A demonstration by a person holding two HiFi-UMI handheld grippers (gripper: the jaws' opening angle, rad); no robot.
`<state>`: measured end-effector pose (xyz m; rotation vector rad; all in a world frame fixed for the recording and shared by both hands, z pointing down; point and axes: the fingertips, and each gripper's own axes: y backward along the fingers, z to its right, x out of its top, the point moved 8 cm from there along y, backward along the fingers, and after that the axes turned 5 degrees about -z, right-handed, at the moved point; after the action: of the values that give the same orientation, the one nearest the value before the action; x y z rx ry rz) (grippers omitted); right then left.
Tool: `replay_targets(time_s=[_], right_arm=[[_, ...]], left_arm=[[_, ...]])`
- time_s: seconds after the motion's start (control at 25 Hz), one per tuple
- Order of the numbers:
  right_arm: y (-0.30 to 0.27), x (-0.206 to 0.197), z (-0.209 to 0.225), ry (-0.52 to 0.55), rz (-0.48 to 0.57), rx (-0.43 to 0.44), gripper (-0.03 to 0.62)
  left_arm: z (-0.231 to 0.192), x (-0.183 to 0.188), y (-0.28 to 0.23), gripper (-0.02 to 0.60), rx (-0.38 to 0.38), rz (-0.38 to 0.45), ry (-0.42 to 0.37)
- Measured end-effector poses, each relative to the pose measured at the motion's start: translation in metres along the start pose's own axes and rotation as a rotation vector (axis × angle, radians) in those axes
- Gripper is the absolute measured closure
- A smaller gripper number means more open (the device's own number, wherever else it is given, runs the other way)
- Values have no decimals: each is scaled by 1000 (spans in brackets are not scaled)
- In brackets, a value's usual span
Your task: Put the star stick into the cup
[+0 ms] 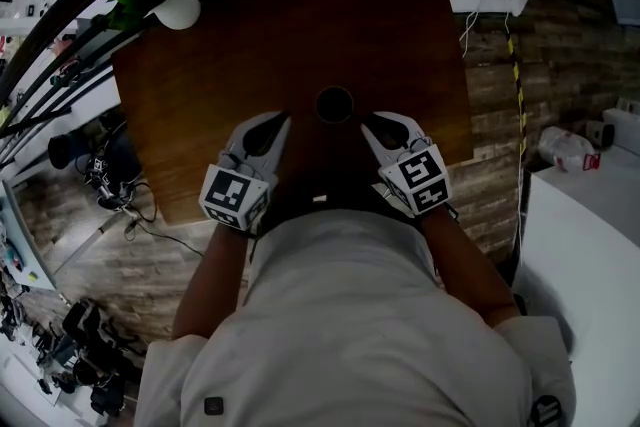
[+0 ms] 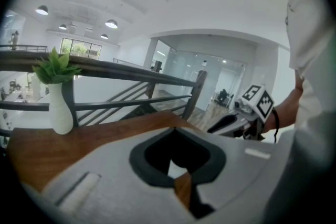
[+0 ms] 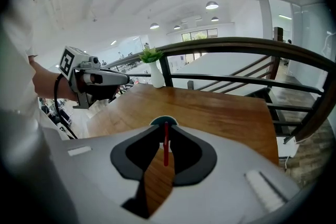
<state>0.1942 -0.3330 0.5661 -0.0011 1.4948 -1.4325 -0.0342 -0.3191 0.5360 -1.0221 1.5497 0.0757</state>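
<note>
A dark round cup [image 1: 333, 104] stands near the front middle of the brown table [image 1: 230, 55]. In the right gripper view a thin red stick [image 3: 166, 147] stands upright between the jaws of my right gripper [image 3: 164, 126], which is shut on it. The cup's teal rim [image 3: 164, 121] shows just beyond the tips. The stick's star end is hidden. In the head view my right gripper [image 1: 374, 124] sits just right of the cup and my left gripper [image 1: 276, 125] just left of it. The left gripper [image 2: 175, 129] is shut, with nothing in it.
A white vase with a green plant [image 1: 178, 10] stands at the table's far left corner. A dark railing [image 3: 236, 44] runs behind the table. A white counter [image 1: 590, 235] and a plastic bottle [image 1: 565, 150] lie to the right. Cables and gear [image 1: 100, 180] sit on the floor at left.
</note>
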Motion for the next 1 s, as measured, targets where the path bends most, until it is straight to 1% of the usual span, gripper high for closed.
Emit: replay_targets(time_s=[0.16,0.56,0.88,1.0], right_arm=[[3,0,-2,-8,12,-15,508],[31,12,-9,-10,107,-81,502],[60,18,-35,-26,178,-137,502],[72,24,-45,-19,216,-157,502]], left_arm=[[4,1,1,580,-17,3,1],[15,11,13,580,-52,8,-56],[26,28,47,579,-78,53,-80],[33,39,56,579,-94,70,-119]])
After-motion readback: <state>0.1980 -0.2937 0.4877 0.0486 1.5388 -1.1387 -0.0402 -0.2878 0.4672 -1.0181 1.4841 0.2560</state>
